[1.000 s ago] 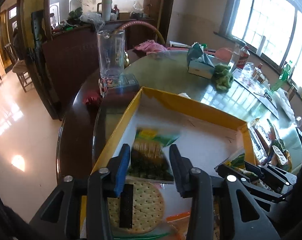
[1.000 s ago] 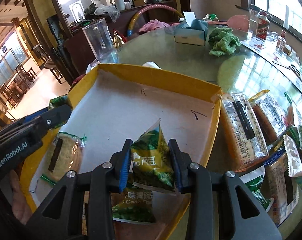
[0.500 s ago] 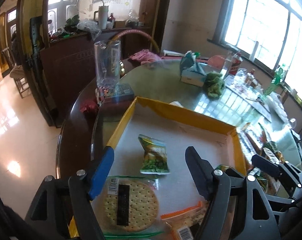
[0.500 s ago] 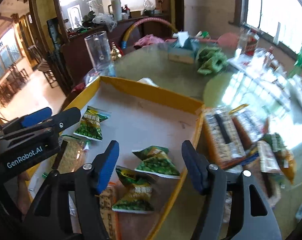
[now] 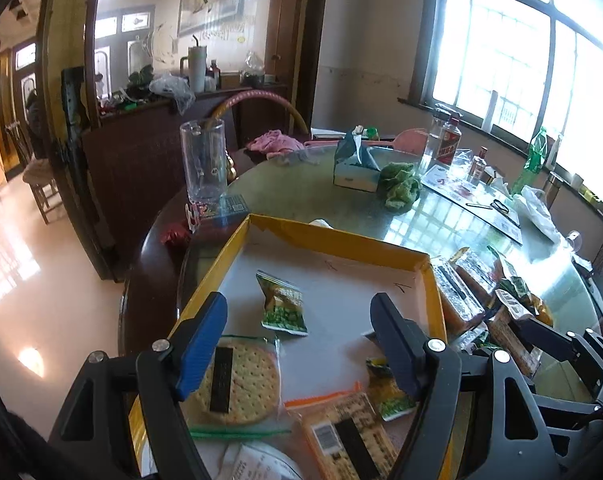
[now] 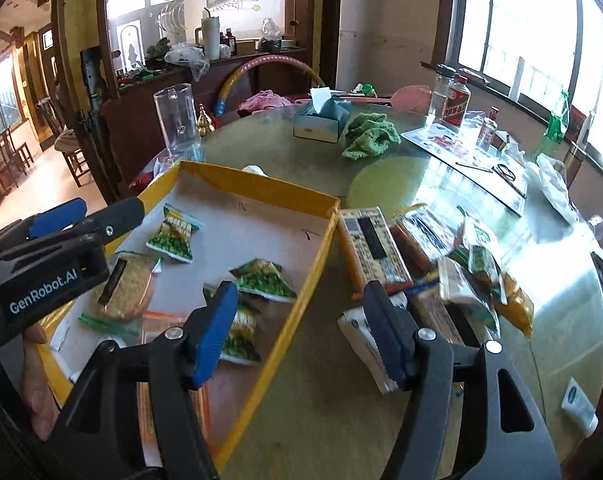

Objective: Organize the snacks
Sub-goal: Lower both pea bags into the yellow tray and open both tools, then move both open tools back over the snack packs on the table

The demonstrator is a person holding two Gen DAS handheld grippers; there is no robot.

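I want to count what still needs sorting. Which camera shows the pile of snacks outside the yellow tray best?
The right wrist view: the loose snack pile lies spread on the glass table beside the yellow tray, mostly unobstructed. The left wrist view catches the pile only at its right edge, squeezed and partly hidden behind the right tongs.

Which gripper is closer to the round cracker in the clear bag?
Left. The left gripper hangs open right over the round cracker in its clear bag, at its blue finger. The right gripper is open over the yellow tray's right wall, farther off.
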